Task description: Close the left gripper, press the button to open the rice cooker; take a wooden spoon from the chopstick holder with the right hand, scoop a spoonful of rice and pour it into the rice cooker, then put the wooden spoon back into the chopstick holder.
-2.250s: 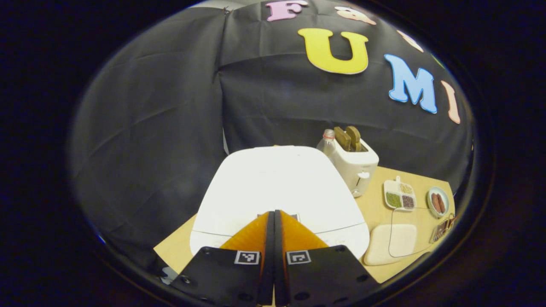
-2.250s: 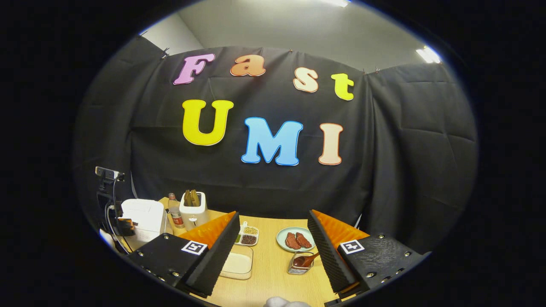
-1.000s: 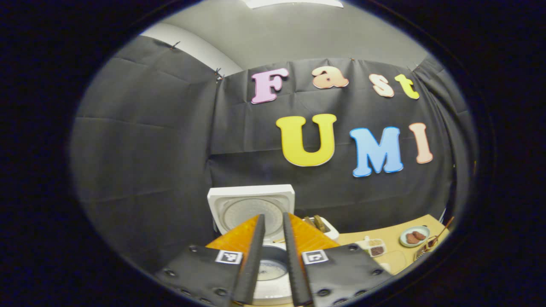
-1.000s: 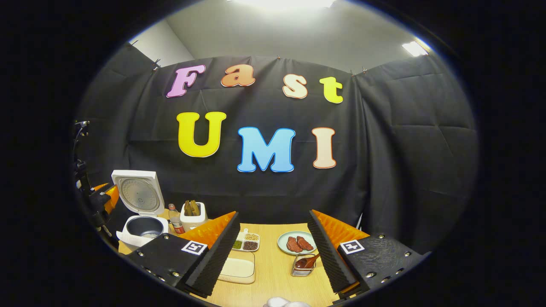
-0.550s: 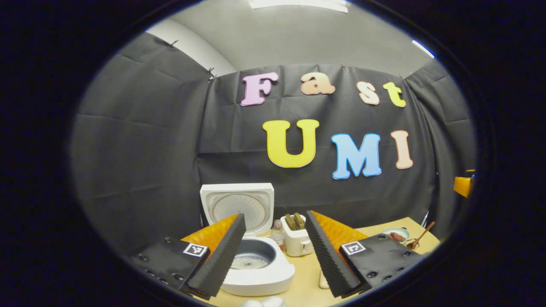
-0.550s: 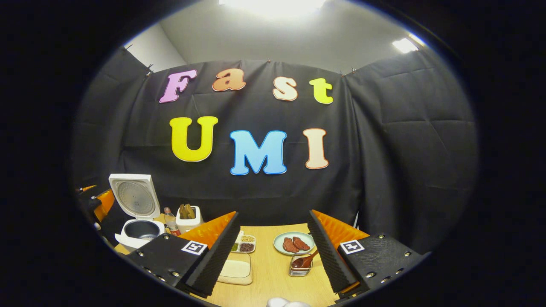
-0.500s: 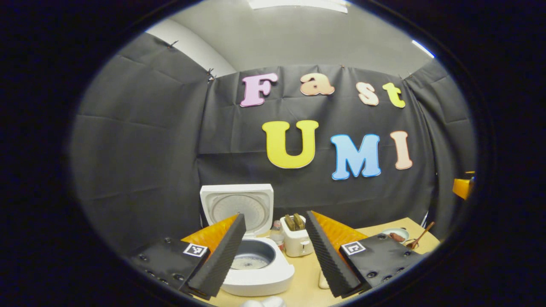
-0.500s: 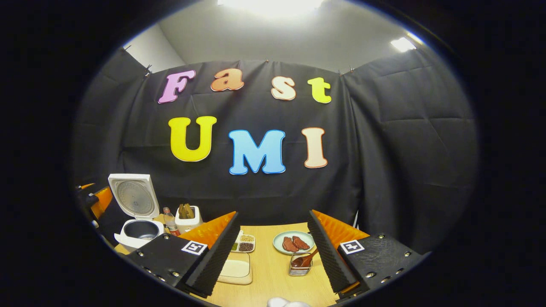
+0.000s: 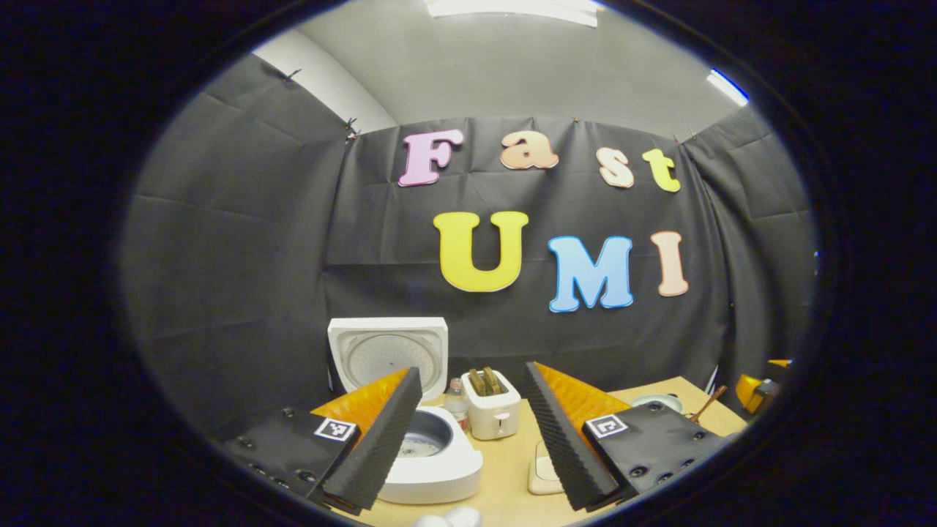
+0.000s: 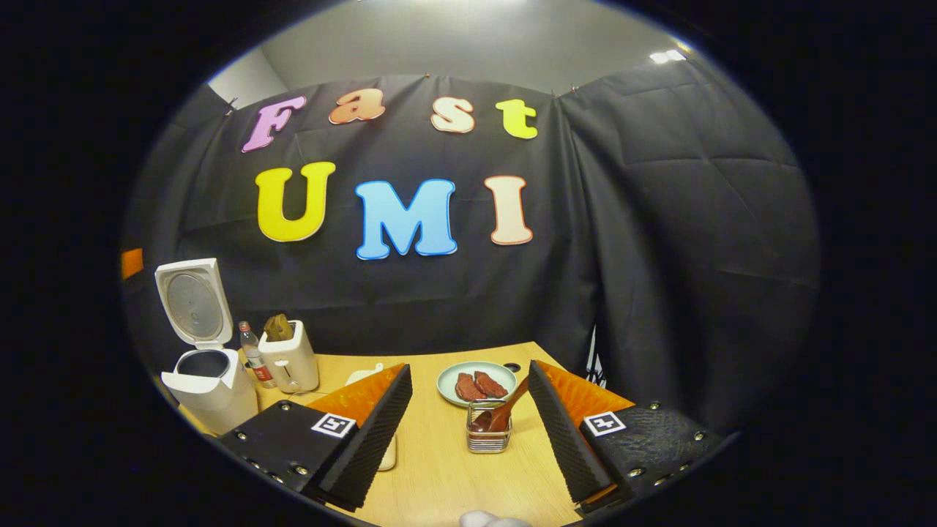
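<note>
Left gripper view: left gripper (image 9: 472,417) fingers spread, holding nothing. Rice cooker (image 9: 432,454) on table (image 9: 505,476), lid upright; toaster (image 9: 492,413) just beside it.

Right gripper view: right gripper (image 10: 468,410) fingers spread, empty. Chopstick holder (image 10: 488,436) between them, farther off, wooden spoon (image 10: 504,412) leaning inside. Rice cooker (image 10: 201,380) well apart from the holder; plate (image 10: 476,382) just behind the holder.

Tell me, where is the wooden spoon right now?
In the right gripper view, the wooden spoon leans in the wire holder on the table, just in front of the plate of meat.
</note>
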`<state>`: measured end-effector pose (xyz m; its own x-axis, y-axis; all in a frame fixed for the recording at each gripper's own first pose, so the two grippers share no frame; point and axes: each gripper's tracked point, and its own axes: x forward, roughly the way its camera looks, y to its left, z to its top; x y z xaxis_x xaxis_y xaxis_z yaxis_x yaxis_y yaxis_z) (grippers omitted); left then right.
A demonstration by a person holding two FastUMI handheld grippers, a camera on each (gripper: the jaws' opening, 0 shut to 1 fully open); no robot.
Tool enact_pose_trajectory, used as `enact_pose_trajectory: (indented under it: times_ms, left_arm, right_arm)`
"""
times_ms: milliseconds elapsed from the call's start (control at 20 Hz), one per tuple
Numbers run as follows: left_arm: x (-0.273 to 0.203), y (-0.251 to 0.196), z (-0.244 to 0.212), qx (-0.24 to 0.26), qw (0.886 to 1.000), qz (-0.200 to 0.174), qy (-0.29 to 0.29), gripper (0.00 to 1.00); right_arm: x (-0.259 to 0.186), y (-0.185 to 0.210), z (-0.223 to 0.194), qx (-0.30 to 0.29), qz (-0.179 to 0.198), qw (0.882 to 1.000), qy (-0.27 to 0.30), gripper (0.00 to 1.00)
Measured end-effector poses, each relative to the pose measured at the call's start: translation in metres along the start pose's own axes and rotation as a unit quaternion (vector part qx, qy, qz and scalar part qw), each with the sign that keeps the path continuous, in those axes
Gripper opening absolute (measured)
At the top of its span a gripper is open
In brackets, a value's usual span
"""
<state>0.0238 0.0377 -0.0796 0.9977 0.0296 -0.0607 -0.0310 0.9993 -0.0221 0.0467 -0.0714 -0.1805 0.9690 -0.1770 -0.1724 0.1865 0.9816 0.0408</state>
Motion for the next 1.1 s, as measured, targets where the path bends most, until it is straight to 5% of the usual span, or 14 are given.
enact_pose_trajectory:
  times_ms: [600, 1100]
  left_arm:
    - [0.003, -0.038, -0.017, -0.017, 1.0, 0.008, 0.024, 1.0]
    - [0.012, -0.047, -0.03, -0.007, 0.999, 0.035, 0.034, 1.0]
  right_arm:
    - [0.144, -0.061, -0.108, 0.058, -0.044, 0.995, 0.069, 0.98]
    - [0.22, -0.078, -0.13, 0.079, -0.047, 0.993, 0.077, 0.98]
